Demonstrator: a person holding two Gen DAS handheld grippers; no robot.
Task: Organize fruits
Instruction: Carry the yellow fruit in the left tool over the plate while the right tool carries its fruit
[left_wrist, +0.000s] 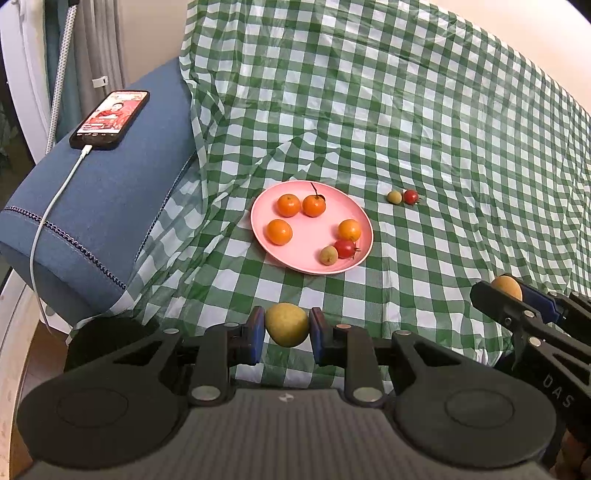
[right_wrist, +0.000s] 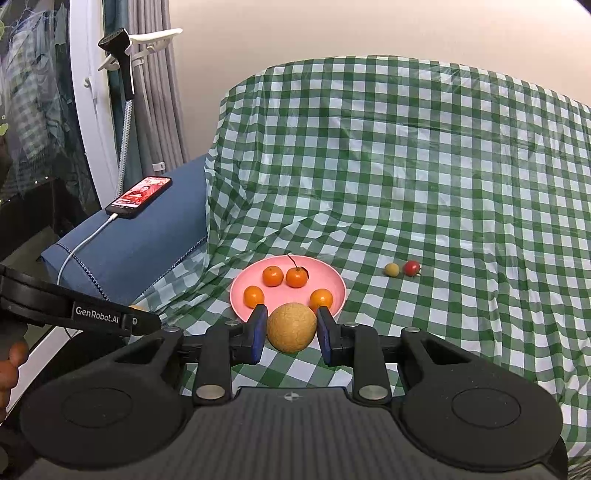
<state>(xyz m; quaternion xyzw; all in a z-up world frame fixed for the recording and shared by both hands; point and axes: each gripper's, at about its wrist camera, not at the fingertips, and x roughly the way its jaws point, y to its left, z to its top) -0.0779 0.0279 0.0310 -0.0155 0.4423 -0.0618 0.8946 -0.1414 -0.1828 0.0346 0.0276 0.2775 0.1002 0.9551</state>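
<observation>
Left gripper (left_wrist: 287, 334) clamps a yellow-green fruit (left_wrist: 287, 325), right gripper (right_wrist: 291, 332) grips a tan one (right_wrist: 291, 327). Mid-carry; next, probably release both onto the pink plate (left_wrist: 356, 210).

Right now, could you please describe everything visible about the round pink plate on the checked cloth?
The round pink plate looks like matte plastic with a shallow raised rim. It lies flat on the green-and-white checked cloth. Inside are four small oranges, one with a stem, plus a red fruit touching a yellowish-green one. Neither gripper touches it.
</observation>
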